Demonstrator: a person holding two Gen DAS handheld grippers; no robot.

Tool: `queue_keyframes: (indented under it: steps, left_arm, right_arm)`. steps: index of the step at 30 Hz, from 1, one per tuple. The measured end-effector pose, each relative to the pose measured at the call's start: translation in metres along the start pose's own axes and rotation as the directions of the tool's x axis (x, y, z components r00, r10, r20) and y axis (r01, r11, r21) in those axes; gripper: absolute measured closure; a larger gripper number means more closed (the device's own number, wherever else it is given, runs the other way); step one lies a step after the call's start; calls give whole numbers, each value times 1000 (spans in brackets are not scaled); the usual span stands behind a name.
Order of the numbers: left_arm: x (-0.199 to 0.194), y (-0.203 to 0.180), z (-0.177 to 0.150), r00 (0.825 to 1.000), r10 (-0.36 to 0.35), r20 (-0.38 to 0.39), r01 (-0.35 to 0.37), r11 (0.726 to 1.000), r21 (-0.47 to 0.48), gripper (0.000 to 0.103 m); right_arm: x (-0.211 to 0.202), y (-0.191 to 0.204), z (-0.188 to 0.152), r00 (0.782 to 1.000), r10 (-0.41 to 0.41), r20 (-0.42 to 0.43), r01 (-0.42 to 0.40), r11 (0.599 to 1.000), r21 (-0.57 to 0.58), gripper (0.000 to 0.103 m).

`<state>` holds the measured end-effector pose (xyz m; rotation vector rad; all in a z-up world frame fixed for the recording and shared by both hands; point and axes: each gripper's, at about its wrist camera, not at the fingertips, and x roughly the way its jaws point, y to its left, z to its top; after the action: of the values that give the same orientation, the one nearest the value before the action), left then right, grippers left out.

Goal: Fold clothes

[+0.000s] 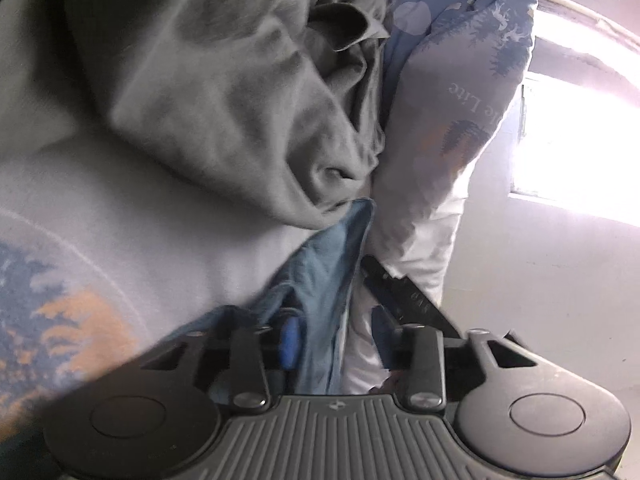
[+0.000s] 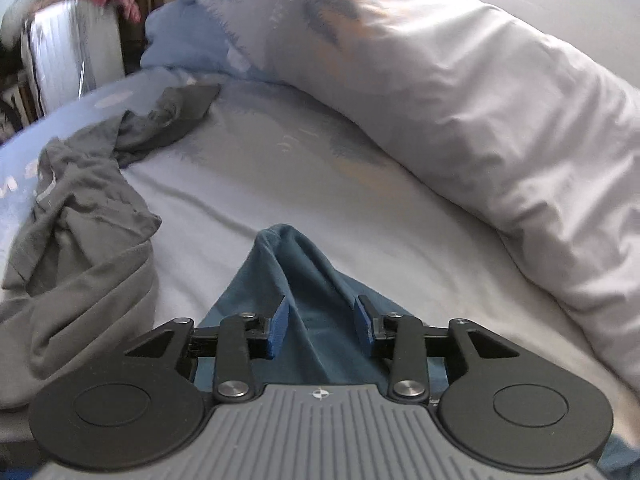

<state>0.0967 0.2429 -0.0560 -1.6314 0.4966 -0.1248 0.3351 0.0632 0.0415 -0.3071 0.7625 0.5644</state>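
Right wrist view: blue garment (image 2: 316, 312) bunched on the pale bedsheet (image 2: 304, 184), rising between the spread jaws of the right gripper (image 2: 322, 320). Left gripper (image 1: 340, 334) jaws parted around blue fabric. Grey garment (image 2: 80, 240) lies beside, duvet (image 2: 480, 100) behind.

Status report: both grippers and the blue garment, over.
Right gripper open, blue garment between jaws. Left gripper open, same cloth. Grey clothes heaped alongside.
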Motion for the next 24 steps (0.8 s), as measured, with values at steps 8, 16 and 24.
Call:
queue_keyframes:
  steps: [8,16,24]
  left_arm:
    - [11,-15,0,994,110,-9,-109,991,73,54]
    - [15,-10,8,990,129,-57,-126,991,54,72]
    - [17,-14,14,992,45,-120,-47,999,-15,51]
  right_arm:
    - [-13,-15,-15,1000,28,10,-28,999,28,62]
    - [0,-25,-15,992,42,-119,-50,997,-61,62]
    - [0,-30,-22,993,69,-92,-72,997,-31,62]
